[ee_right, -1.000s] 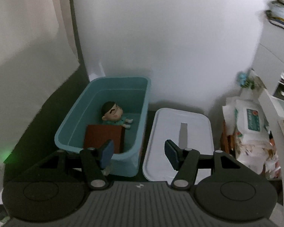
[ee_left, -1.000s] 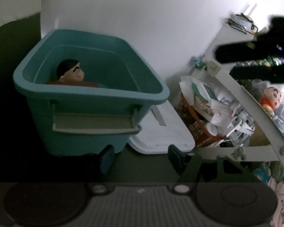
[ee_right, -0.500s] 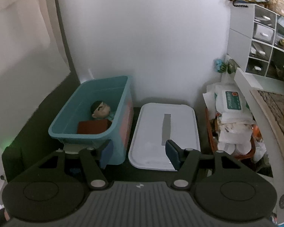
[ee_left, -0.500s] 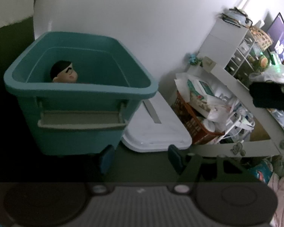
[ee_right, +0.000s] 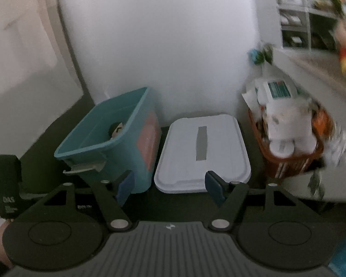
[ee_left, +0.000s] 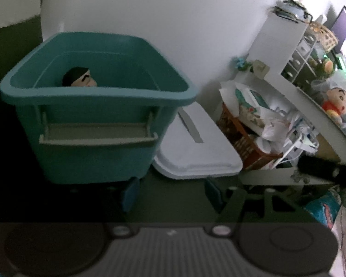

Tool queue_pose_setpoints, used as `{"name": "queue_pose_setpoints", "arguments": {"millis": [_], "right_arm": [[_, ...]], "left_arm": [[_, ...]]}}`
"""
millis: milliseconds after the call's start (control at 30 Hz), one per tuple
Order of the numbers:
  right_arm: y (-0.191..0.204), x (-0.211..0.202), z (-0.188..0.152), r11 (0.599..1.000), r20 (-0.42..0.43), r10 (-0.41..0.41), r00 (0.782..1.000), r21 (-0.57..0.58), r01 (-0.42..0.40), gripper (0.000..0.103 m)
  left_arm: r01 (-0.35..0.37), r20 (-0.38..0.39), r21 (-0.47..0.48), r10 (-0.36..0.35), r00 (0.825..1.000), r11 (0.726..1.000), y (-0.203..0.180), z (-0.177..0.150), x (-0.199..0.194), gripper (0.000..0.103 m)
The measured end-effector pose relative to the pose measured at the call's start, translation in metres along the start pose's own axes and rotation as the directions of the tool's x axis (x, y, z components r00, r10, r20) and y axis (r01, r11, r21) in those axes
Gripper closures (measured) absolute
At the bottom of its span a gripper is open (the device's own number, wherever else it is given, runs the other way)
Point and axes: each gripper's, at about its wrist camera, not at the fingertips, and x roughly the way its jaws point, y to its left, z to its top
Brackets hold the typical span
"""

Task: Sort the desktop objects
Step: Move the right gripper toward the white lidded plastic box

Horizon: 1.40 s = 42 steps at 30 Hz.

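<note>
Nearby, white lid (ee_right: 201, 152) lies beside teal bin (ee_right: 108, 143).

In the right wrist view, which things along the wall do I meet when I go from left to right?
Teal bin with a doll's head inside → flat white lid → orange basket full of white packets.

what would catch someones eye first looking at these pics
The teal bin on the left stands out most, with a doll's dark-haired head peeking over its rim. Beside it on the right lies a flat white lid, then a red basket piled with packets. Both pairs of tongs are open and empty.
</note>
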Motion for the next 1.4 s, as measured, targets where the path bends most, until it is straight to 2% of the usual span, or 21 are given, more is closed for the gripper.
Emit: {"name": "queue_pose_setpoints", "arguments": {"millis": [167,467,800,900,967,1200,1400], "right_arm": [[-0.015,0.018,-0.021,1.0,0.001,-0.009,1.0,0.028,0.009,0.031],[-0.021,0.038,-0.031,0.999,-0.033,-0.032,0.999,0.03,0.033,0.031],[-0.045,0.058,-0.031,0.991,-0.06,-0.051,0.997,0.12,0.058,0.031],[-0.052,0.067,-0.031,0.987,-0.057,-0.052,0.997,0.15,0.06,0.025],[-0.057,0.072,-0.031,0.985,-0.042,-0.057,0.997,0.158,0.063,0.016],[-0.078,0.096,-0.035,0.973,-0.036,-0.077,0.996,0.215,0.083,0.016],[-0.097,0.112,-0.028,0.936,-0.024,-0.044,0.999,0.348,0.05,0.015]], "left_arm": [[-0.011,-0.006,0.004,0.011,1.0,1.0,-0.005,-0.002,0.008,0.037],[-0.014,-0.026,0.007,0.015,1.0,1.0,-0.008,-0.005,0.027,0.037],[-0.007,-0.029,0.025,0.007,1.0,1.0,-0.01,-0.007,0.036,0.037],[-0.004,-0.031,0.018,0.005,1.0,1.0,-0.008,-0.007,0.037,0.036],[0.001,-0.027,0.023,0.0,1.0,1.0,-0.009,-0.007,0.037,0.035],[-0.005,-0.033,0.033,0.006,0.999,0.999,-0.009,-0.009,0.04,0.035],[-0.017,-0.022,0.02,0.018,1.0,1.0,-0.004,-0.008,0.037,0.035]]}}
